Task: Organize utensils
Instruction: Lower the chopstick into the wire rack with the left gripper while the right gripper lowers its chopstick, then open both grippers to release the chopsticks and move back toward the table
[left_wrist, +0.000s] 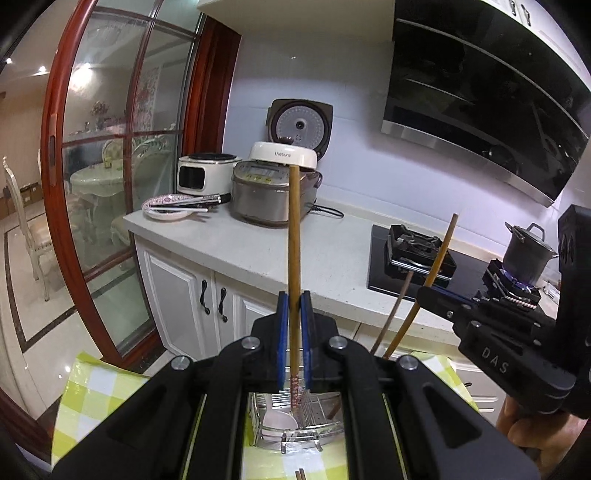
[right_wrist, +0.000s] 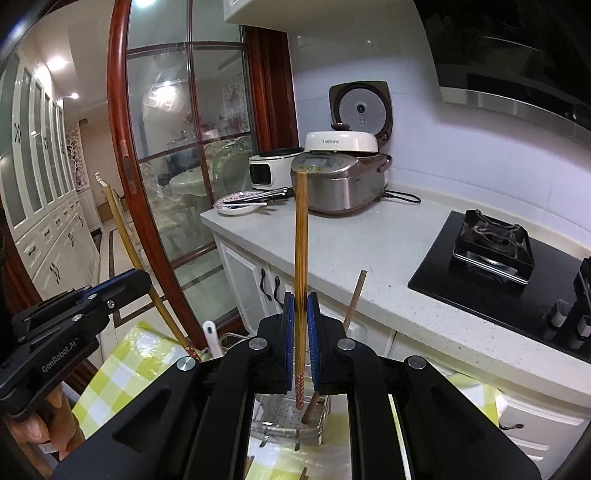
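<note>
My left gripper (left_wrist: 294, 306) is shut on a bamboo chopstick (left_wrist: 294, 236) held upright, its patterned tip pointing down into a metal utensil rack (left_wrist: 295, 439) that holds a white spoon (left_wrist: 279, 421). My right gripper (right_wrist: 301, 306) is shut on a second bamboo chopstick (right_wrist: 301, 240), also upright, its patterned tip over the same rack (right_wrist: 284, 428). A darker chopstick (right_wrist: 352, 302) stands in the rack. The right gripper also shows in the left wrist view (left_wrist: 428, 291), and the left gripper in the right wrist view (right_wrist: 144, 280).
The rack sits on a green checked cloth (left_wrist: 99, 391). Loose chopstick ends (left_wrist: 300, 474) lie on it near me. Behind are a white counter (left_wrist: 258, 254) with rice cookers (left_wrist: 273, 192), a plate of utensils (left_wrist: 170, 208), and a gas hob (right_wrist: 491, 251) with a pot (left_wrist: 528, 254).
</note>
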